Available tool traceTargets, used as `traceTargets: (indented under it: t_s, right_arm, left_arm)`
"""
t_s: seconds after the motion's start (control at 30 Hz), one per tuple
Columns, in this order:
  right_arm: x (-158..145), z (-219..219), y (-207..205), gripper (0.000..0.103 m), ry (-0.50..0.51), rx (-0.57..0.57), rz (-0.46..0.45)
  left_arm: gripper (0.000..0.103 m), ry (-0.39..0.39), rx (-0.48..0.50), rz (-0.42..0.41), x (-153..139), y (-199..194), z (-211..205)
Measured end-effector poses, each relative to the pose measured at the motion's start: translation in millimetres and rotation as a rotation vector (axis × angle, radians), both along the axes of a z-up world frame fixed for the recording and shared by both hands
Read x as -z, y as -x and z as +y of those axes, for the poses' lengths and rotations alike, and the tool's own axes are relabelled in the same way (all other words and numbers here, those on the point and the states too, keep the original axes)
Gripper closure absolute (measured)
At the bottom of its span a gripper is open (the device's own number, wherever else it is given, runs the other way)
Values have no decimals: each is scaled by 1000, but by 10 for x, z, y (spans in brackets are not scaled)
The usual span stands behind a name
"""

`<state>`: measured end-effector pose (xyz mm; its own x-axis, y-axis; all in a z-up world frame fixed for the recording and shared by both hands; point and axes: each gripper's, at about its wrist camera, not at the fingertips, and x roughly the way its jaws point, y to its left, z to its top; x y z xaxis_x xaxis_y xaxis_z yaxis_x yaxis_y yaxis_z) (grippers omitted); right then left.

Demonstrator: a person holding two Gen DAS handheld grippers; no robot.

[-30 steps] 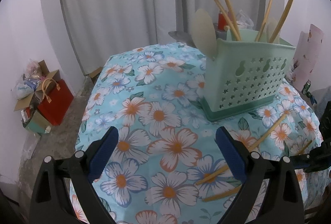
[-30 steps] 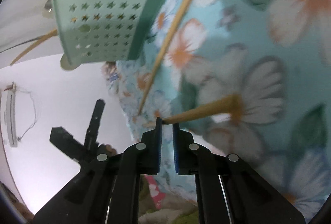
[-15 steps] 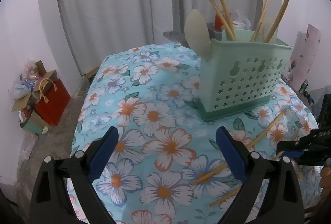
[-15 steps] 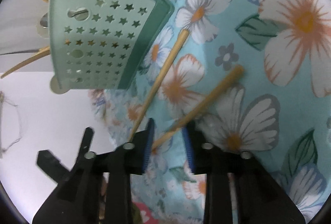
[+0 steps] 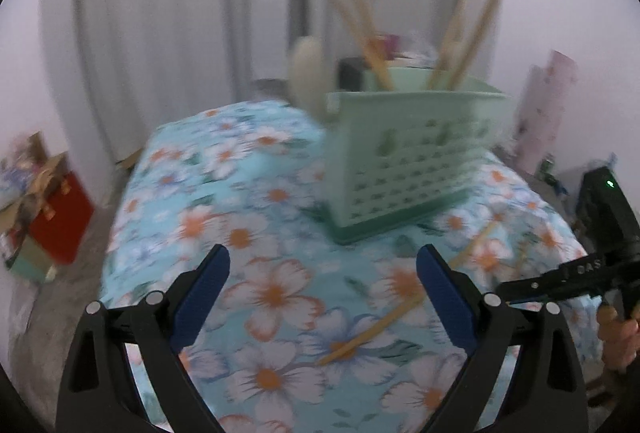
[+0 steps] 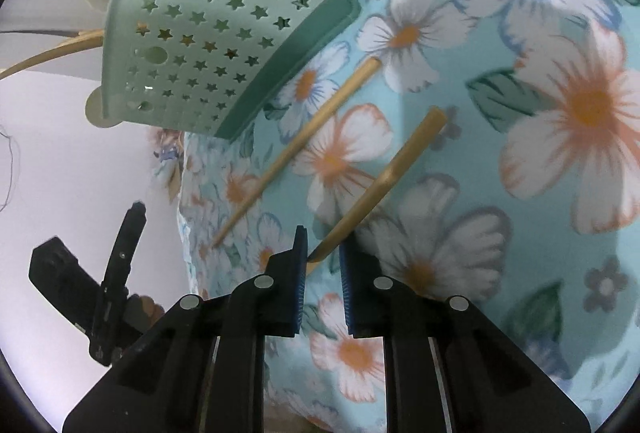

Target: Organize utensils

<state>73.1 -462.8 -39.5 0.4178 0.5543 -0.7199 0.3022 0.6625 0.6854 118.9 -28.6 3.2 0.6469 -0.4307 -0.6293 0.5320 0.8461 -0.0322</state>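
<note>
– Bamboo utensil (image 6: pixel 376 185), where was it?
– On the table, lying on the floral cloth (image 6: pixel 480 81). Its near tip sat between the pads of the right tongs (image 6: pixel 323 245).
– Clenched on it?
– No. Narrow gap, jaws not closed down. The tip looked to touch the left-hand pad only, w/ daylight on the other side.
– Anything else loose?
– 1 thin stick (image 6: pixel 296 149) beside it, also flat on the cloth, one end near the base of the green holder (image 6: pixel 208 45), the other toward the table edge. The 2 pieces were apart, not crossing.
– Holder itself?
– Upright on the table, star-shaped holes in its walls. In the left view it (image 5: pixel 412 161) was blurred, w/ approx 4 bamboo sticks (image 5: pixel 364 33) standing in it and a pale spoon shape (image 5: pixel 308 73) at its left corner.
– Left tongs (image 5: pixel 323 257)?
– Released, jaws spread wide, nothing between them, over the cloth well short of the holder.
– Background?
– Grey curtain (image 5: pixel 180 13), red bag (image 5: pixel 60 217) on the floor at left.
</note>
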Motion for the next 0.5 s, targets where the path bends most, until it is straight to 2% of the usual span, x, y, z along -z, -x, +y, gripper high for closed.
traceTargets:
  t_s: [0.1, 0.2, 0.3, 0.37, 0.5]
  right_arm:
    - [12, -84, 75, 89, -13, 4, -2]
    - [11, -76, 42, 89, -29, 11, -3]
    - [23, -189, 104, 89, -36, 13, -6]
    - [35, -216, 117, 89, -42, 15, -6]
    - [26, -318, 184, 89, -60, 16, -8]
  left_arm:
    - [19, -3, 145, 46, 30, -38, -207]
    - [24, 39, 288, 198, 92, -166, -390]
    - [37, 49, 379, 296, 165, -282, -581]
    - [46, 16, 426, 313, 223, -329, -717]
    - [56, -62, 514, 347, 376, -350, -985]
